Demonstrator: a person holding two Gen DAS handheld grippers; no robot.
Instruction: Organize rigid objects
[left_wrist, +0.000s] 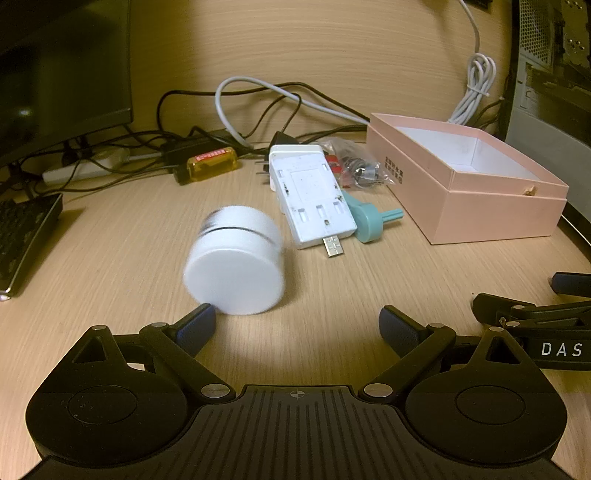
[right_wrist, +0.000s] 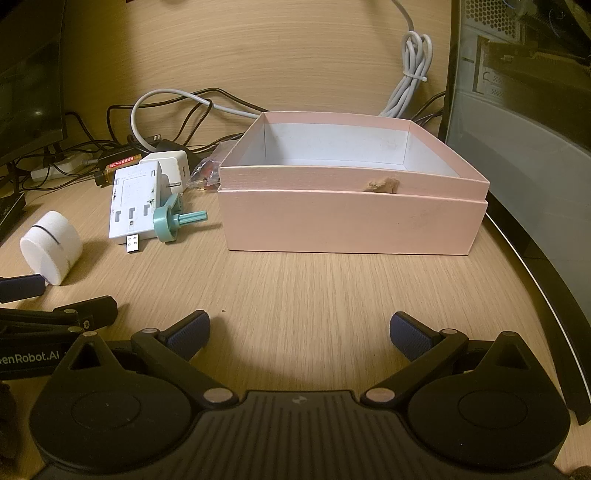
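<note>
Both grippers, left (left_wrist: 297, 325) and right (right_wrist: 299, 330), are seen with jaws apart, nothing held. White jar (left_wrist: 234, 260) is found on its side on table (right_wrist: 314, 288), touching left fingertip (left_wrist: 201, 320); pink box (right_wrist: 351, 206) sits open.

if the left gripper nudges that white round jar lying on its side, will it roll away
Probably: the white jar lies on its curved side on smooth desk, blurred in the left view, perhaps already moving. It looks rigid, so the open left gripper could likely pinch it.

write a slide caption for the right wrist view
Open right gripper faces an empty pink box on the wooden desk, with a white jar and charger waiting at left.
</note>
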